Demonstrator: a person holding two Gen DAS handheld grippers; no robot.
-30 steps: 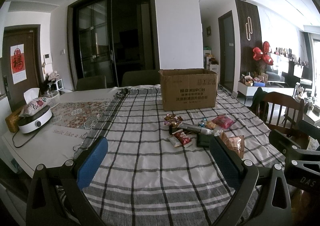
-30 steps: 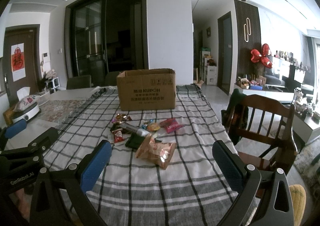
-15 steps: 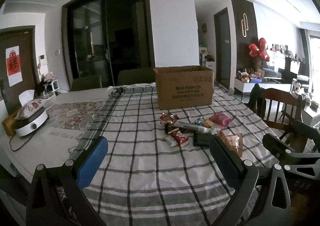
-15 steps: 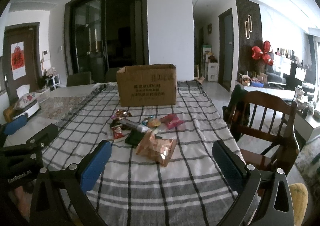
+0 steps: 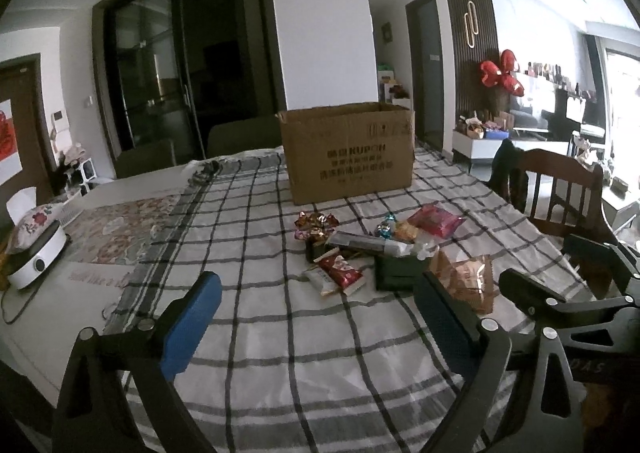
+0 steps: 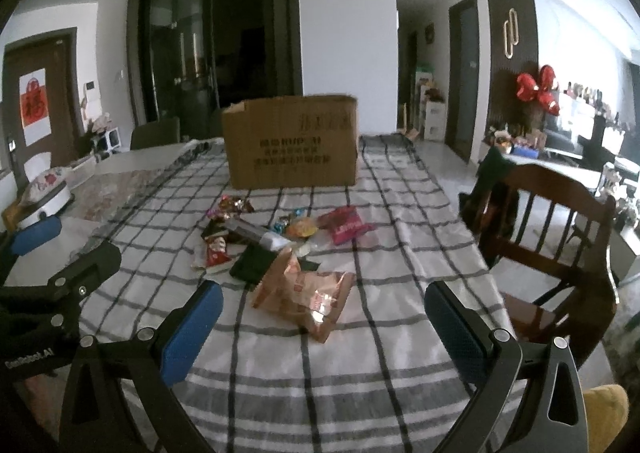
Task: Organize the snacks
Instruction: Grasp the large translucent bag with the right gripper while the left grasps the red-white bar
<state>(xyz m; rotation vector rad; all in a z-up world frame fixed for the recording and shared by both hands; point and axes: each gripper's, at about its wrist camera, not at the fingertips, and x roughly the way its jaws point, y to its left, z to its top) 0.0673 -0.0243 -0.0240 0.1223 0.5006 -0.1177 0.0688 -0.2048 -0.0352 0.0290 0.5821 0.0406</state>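
Left gripper (image 5: 316, 311): jaws closing, nothing between them, over bare checked tablecloth (image 5: 280, 353). Snack pile (image 5: 376, 253) lies mid-table before the cardboard box (image 5: 348, 153). Right gripper (image 6: 320, 323): jaws apart, copper bag (image 6: 304, 293) between, untouched. Wooden chair (image 6: 552, 237) flanks the right edge.

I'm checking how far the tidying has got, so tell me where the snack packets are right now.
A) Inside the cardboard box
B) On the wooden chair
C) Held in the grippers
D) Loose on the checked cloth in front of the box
D: the snack packets lie scattered on the checked cloth on the near side of the cardboard box, and neither gripper holds anything.
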